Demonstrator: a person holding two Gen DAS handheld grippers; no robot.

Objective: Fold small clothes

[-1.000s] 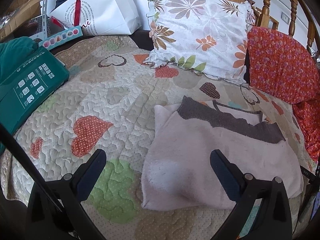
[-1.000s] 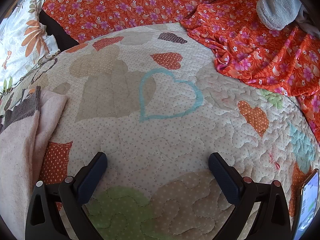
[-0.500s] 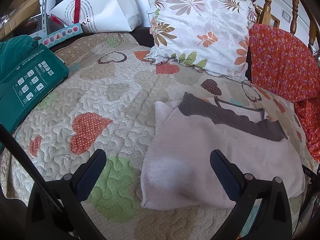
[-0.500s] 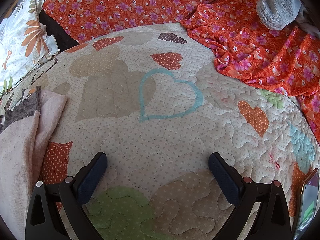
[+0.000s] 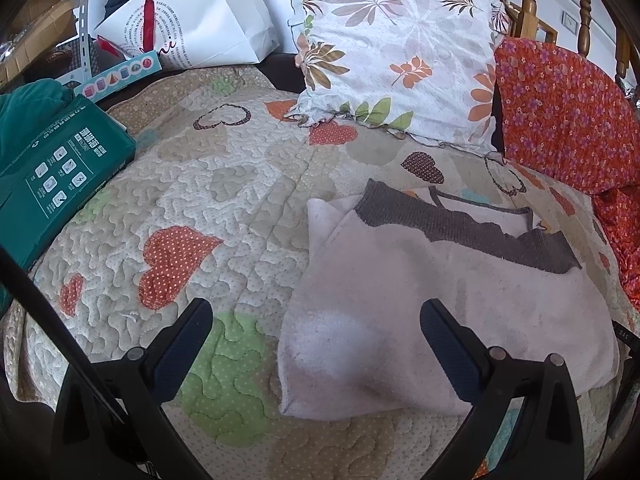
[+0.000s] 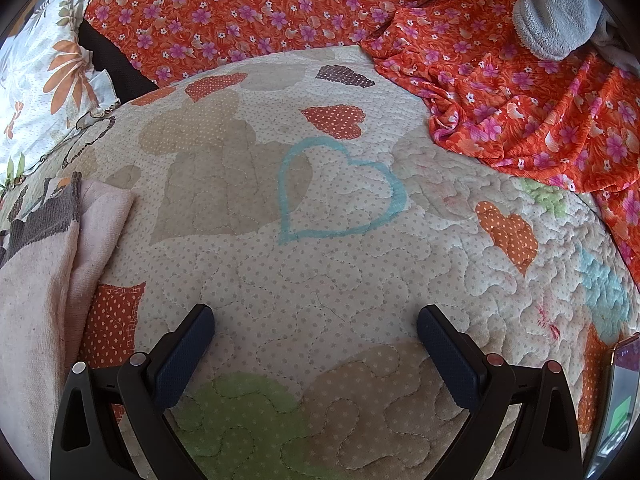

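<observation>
A small pale pink garment with a dark grey band along its far edge lies folded flat on the heart-patterned quilt. My left gripper is open and empty, hovering over the garment's near left corner. In the right wrist view the same garment shows at the left edge. My right gripper is open and empty above bare quilt, to the right of the garment.
A floral pillow and orange flowered cloth lie behind the garment. A green box and a white paper bag sit at the left. A grey fleece item and a phone are at the right.
The left gripper's view has tilted down and pulled back slightly, so the pillow and garment sit a little lower. The right gripper has not moved.
</observation>
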